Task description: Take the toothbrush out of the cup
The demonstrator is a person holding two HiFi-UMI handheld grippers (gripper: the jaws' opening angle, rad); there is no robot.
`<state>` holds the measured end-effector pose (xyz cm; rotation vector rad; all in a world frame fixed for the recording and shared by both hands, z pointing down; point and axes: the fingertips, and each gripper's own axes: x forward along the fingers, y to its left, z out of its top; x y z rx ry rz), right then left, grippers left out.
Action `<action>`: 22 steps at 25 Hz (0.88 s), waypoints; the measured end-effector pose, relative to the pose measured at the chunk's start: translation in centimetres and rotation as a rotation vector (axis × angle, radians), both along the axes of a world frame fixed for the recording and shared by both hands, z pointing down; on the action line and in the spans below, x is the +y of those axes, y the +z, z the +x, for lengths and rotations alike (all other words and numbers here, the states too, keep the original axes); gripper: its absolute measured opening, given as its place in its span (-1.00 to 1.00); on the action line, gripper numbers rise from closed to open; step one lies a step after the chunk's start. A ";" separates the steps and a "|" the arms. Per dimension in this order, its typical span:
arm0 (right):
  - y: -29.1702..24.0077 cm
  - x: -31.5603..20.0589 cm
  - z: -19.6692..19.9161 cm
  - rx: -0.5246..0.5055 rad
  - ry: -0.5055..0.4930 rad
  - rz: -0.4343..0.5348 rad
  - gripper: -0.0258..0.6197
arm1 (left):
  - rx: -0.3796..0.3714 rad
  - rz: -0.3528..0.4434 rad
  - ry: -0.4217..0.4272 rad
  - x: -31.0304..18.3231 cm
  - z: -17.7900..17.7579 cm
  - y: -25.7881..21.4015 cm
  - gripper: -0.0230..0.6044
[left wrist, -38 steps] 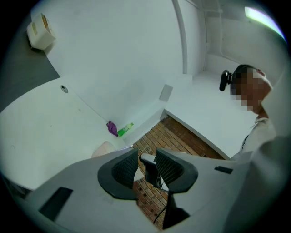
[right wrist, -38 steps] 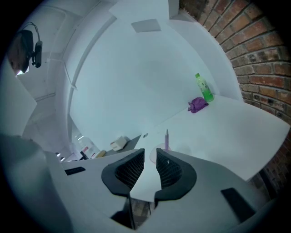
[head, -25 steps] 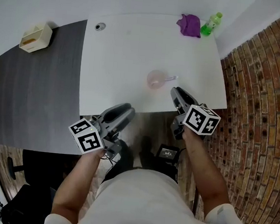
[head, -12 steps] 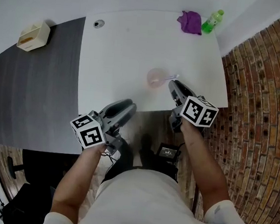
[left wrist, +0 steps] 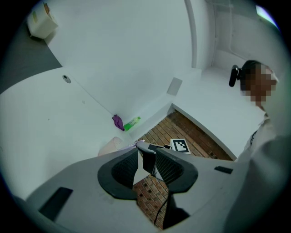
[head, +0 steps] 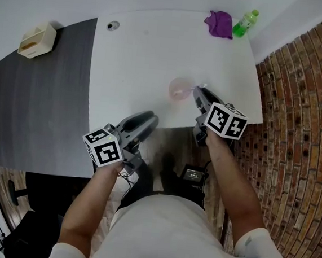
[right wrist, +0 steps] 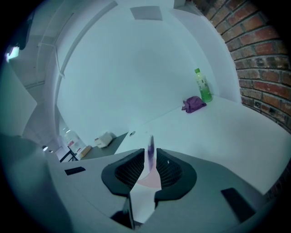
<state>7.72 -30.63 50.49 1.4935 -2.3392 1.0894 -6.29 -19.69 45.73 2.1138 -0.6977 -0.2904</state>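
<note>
Between slightly parted jaws of the right hand-held gripper (right wrist: 150, 154), the toothbrush (right wrist: 149, 144) tilts up from the cup (head: 179, 89).

A white surface (head: 145, 56), a dark grey surface (head: 38, 108) on its left.
I see a pink cup (head: 179, 90) near the front, purple cloth (head: 219, 23) beside a green bottle (head: 243, 24) at the far corner, a beige box (head: 37, 39) on the grey.

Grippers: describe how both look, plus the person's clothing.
The left gripper and right gripper have grey moulded bodies with black textured pads. Each carries a white cube with black square markers. The person wears a white short-sleeved shirt.
</note>
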 end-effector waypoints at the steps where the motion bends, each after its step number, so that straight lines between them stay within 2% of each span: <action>1: 0.1 -0.2 0.0 0.001 0.004 -0.001 -0.73 | 0.000 0.000 0.000 -0.1 0.0 0.0 -0.61; 10: 0.8 -0.9 -0.2 0.015 0.015 -0.019 -0.73 | 0.007 -0.009 0.001 -0.3 0.3 0.0 -0.61; 22: -0.4 -0.8 -0.8 0.024 -0.013 0.027 -0.75 | 0.019 -0.010 -0.011 0.0 0.1 -0.2 -0.61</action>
